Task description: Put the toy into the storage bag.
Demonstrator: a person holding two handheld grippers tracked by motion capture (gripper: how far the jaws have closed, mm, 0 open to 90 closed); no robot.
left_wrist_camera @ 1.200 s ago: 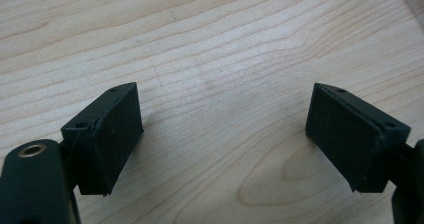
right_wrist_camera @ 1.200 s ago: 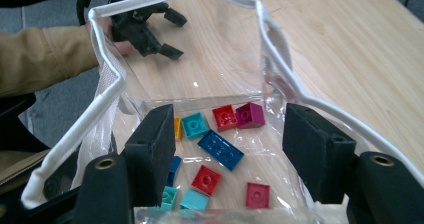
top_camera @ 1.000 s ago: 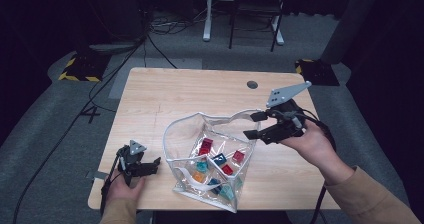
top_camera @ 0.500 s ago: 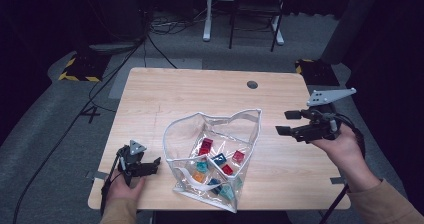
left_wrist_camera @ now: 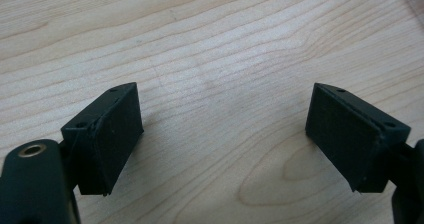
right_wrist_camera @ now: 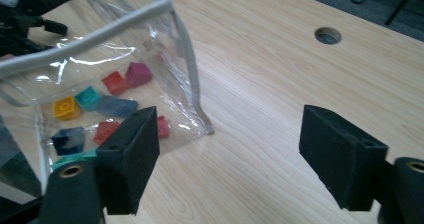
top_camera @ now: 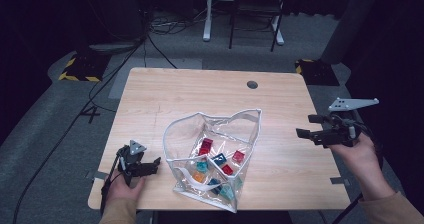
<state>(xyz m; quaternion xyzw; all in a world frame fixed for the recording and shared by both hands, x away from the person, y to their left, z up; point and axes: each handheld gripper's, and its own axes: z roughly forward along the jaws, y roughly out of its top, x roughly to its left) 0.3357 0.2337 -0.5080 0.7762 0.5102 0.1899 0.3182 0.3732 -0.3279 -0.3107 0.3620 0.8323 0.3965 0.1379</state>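
Black padded jaws of the left gripper [top_camera: 150, 165] sit nearest, at the front left corner of the pale wooden table [top_camera: 200, 91], held low in the person's left hand [top_camera: 122, 186]. In the left gripper view its jaws stand spread wide with bare wood grain between them, and nothing is pinched. Just beside it, toward the table's middle, lies a clear plastic pouch [top_camera: 215, 156] with a white zip edge, its mouth gaping open and its upper flap standing up. Inside the pouch rest small coloured toy bricks [top_camera: 215, 164]: red, maroon, teal, blue and orange, loosely scattered on its bottom layer. To the right, well apart from the pouch and past the table's right edge, the right gripper [top_camera: 309, 126] is held in the person's right hand [top_camera: 356, 151], with a grey three-cornered plate on top. Its jaws have just been opening and now stand wide apart, with nothing between them. In the right gripper view they point back across the table at the pouch's corner, where the bricks show through the plastic. Farther off, a round cable hole [top_camera: 252, 84] is set near the table's far edge. Beyond the table, dark cables [top_camera: 165, 26] trail over grey floor.
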